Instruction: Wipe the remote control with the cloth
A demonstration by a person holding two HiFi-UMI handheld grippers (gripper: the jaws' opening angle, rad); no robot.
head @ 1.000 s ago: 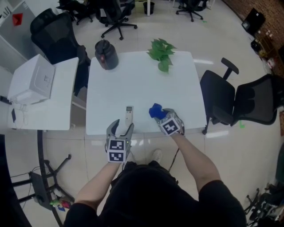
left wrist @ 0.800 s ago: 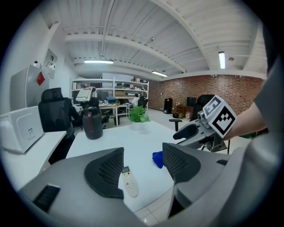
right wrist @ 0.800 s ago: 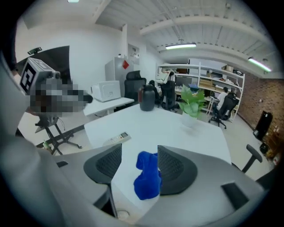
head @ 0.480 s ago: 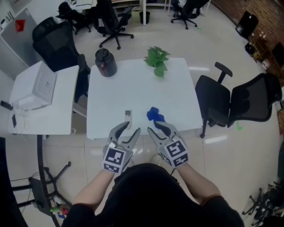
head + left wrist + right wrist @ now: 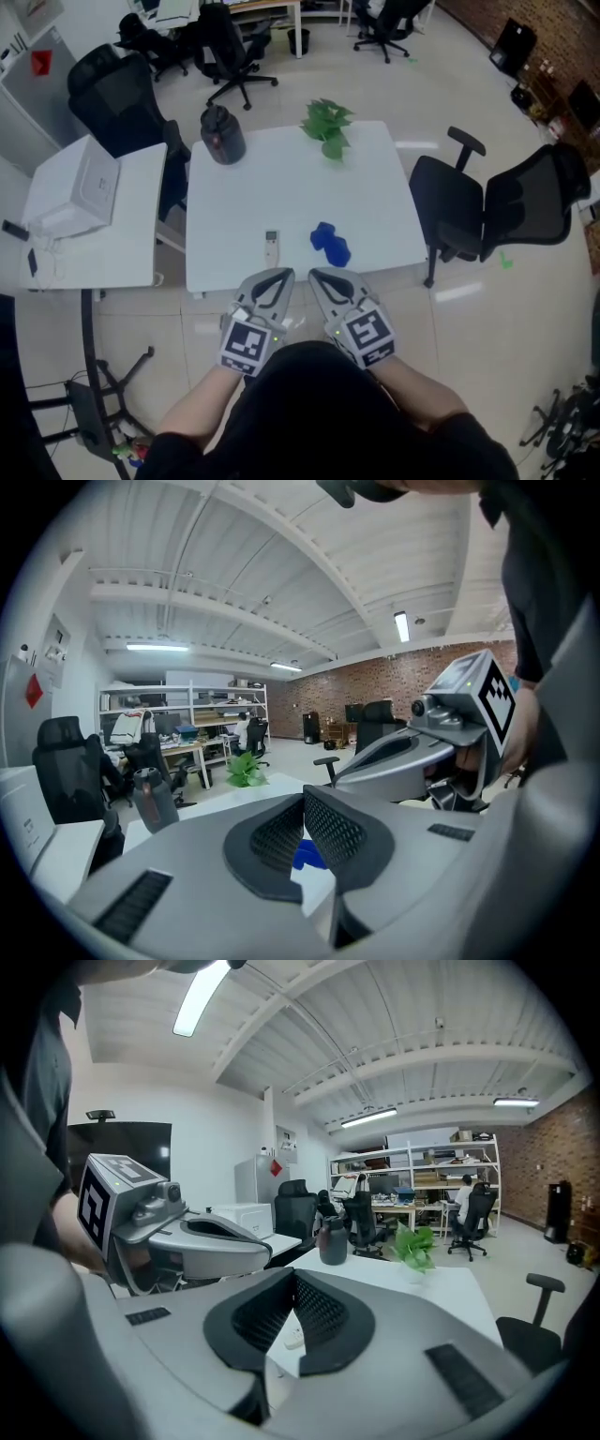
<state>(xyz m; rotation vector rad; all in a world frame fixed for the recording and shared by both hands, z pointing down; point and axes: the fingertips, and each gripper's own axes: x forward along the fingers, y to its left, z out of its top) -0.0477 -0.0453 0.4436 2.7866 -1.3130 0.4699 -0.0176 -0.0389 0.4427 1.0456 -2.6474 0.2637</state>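
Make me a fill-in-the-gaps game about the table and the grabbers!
The cloth on the white table is ___ in colour.
In the head view, the remote control lies just ___ of the cloth.
The left gripper and right gripper are both ___, not open, with nothing held.
Missing words: blue; left; shut.

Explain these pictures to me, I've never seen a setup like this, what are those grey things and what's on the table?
No robot: a person holds a grasping tool in each hand. One picture comes from a camera on the person's head, looking down; the other two from cameras riding on each tool, looking along its jaws. On the white table lie a remote control and a blue cloth, with a dark bottle and a plant farther back. The left tool and right tool have just closed, jaws together, holding nothing.
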